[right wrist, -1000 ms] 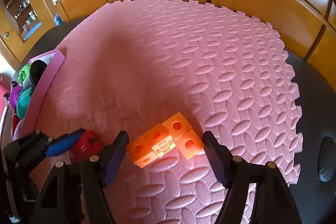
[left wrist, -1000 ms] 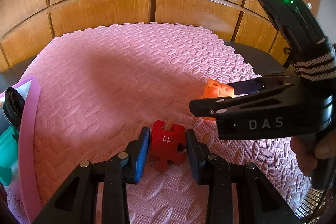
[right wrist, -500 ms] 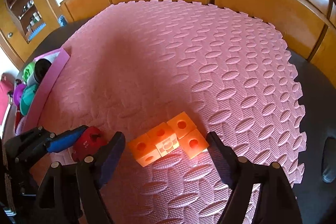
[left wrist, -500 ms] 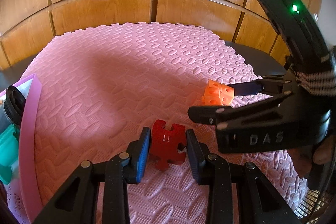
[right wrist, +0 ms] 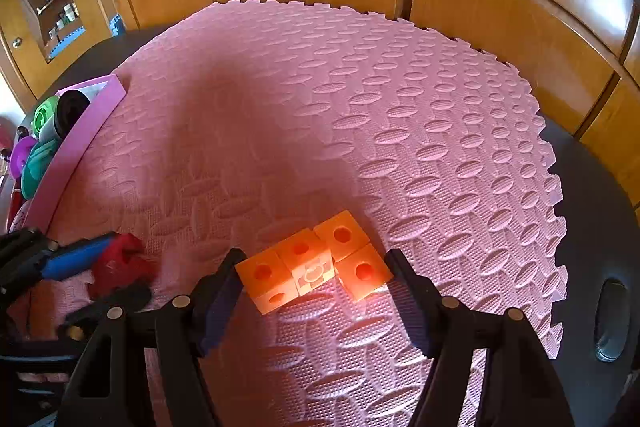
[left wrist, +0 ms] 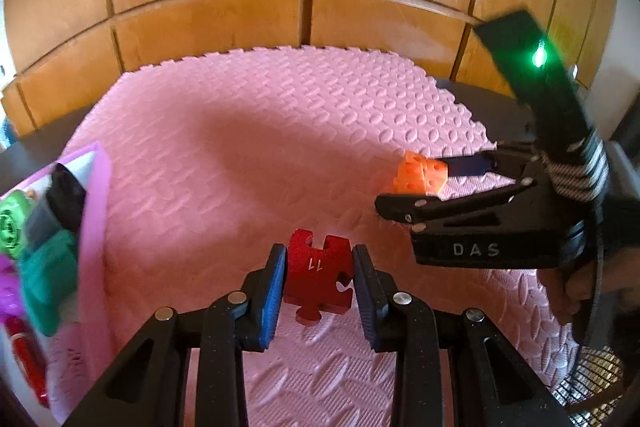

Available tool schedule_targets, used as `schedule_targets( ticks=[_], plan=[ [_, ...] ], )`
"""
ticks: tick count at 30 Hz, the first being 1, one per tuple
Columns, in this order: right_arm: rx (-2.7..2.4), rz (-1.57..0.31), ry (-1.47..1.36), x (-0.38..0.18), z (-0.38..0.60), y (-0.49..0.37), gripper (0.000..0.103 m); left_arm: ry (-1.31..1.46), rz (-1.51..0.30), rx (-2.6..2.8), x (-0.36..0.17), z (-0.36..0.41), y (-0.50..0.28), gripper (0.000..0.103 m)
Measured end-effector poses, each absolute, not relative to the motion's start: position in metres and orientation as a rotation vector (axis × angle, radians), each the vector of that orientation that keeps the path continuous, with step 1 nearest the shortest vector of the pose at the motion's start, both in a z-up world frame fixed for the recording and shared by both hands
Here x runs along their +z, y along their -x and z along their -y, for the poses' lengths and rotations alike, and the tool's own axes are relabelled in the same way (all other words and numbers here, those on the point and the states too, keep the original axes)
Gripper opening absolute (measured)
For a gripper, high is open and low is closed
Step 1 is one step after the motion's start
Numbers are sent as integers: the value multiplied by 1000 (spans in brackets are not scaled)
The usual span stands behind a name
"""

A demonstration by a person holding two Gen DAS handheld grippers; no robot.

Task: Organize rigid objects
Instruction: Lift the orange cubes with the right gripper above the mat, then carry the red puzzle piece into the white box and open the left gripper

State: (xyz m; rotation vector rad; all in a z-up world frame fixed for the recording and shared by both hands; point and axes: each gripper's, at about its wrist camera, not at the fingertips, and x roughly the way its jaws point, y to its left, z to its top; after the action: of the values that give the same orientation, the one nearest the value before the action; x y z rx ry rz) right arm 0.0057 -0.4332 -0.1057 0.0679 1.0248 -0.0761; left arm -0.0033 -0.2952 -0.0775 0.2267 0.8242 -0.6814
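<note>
My left gripper [left wrist: 319,273] is shut on a red jigsaw-shaped block [left wrist: 318,277] marked 11 and holds it just above the pink foam mat [left wrist: 248,147]. The block also shows in the right wrist view [right wrist: 120,261]. My right gripper [right wrist: 314,285] is open, its jaws on either side of a cluster of orange cubes [right wrist: 316,261] with round holes that lies on the mat. The cubes also show in the left wrist view [left wrist: 422,177], with the right gripper [left wrist: 440,183] around them.
A pink-rimmed box [left wrist: 94,195] at the mat's left edge holds green, teal, purple, black and red items. It also shows in the right wrist view [right wrist: 86,131]. Wooden panels stand behind the mat. A dark tabletop [right wrist: 592,227] borders the mat on the right.
My left gripper has closed on the red block and lifted it, drawing back toward the box. My right gripper has moved closer around the orange cubes.
</note>
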Motion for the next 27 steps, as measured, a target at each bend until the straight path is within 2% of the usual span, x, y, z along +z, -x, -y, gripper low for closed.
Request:
schedule_targets(
  ticks=[15,27],
  plan=[
    [-89,-976,-55,-107,431,-4,71,-184,-733,-585,-20,233,9,33],
    [-95,-976,-52,-106,430,-4,71,-85,-792,-504,-10,152,-5,33]
  ],
)
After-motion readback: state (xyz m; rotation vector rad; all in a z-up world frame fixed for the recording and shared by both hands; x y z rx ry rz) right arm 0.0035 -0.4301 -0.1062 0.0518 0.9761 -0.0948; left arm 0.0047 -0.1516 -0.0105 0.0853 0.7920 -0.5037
